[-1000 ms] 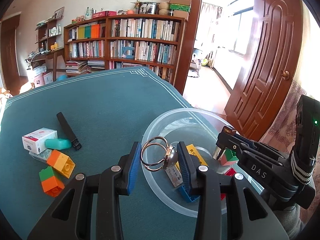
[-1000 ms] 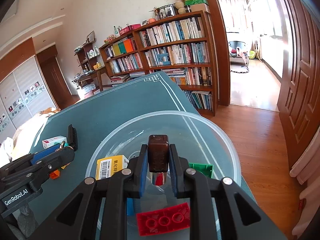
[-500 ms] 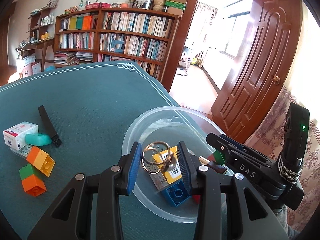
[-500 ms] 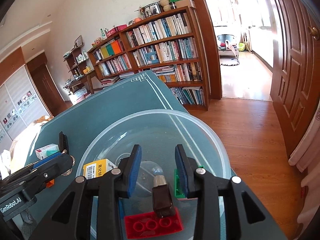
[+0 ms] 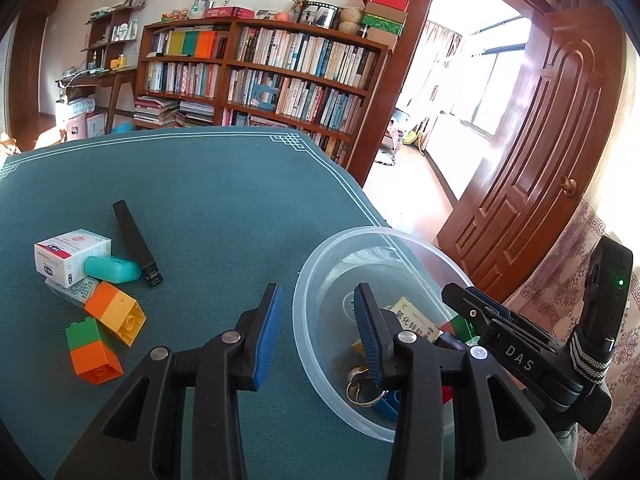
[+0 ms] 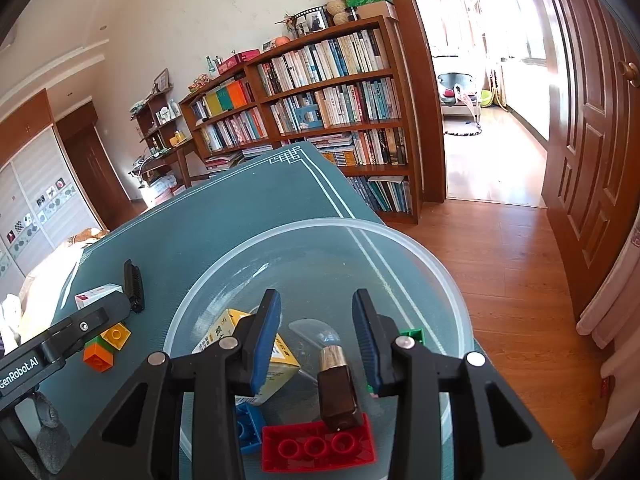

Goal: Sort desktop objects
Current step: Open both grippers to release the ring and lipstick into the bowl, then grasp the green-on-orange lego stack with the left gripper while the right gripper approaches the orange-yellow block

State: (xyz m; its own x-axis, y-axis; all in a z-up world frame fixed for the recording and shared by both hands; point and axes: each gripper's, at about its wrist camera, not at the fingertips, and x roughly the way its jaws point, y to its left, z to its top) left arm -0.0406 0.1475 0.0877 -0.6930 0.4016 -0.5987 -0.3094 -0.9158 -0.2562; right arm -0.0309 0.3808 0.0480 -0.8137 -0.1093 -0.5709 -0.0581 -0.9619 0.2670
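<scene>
Blocks [image 5: 106, 330] and small boxes [image 5: 71, 254] lie in a cluster on the tabletop [image 5: 208, 200], off to the left of the bowl [image 5: 320, 276], which already holds a key ring [image 5: 362, 386], a bottle [image 6: 336, 386] and bricks. Left claw [image 5: 318, 332] stands spread and empty astride the bowl's near rim and is the nearer one to that cluster. Right claw [image 6: 316, 338], its jaws just having opened, hangs empty over the bowl with the bottle lying loose below.

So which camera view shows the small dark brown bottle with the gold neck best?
The right wrist view: the small dark brown bottle with the gold neck lies whole in the clear plastic bowl, resting on the flat red brick. The left wrist view shows only a dark sliver of it behind the gripper finger.
</scene>
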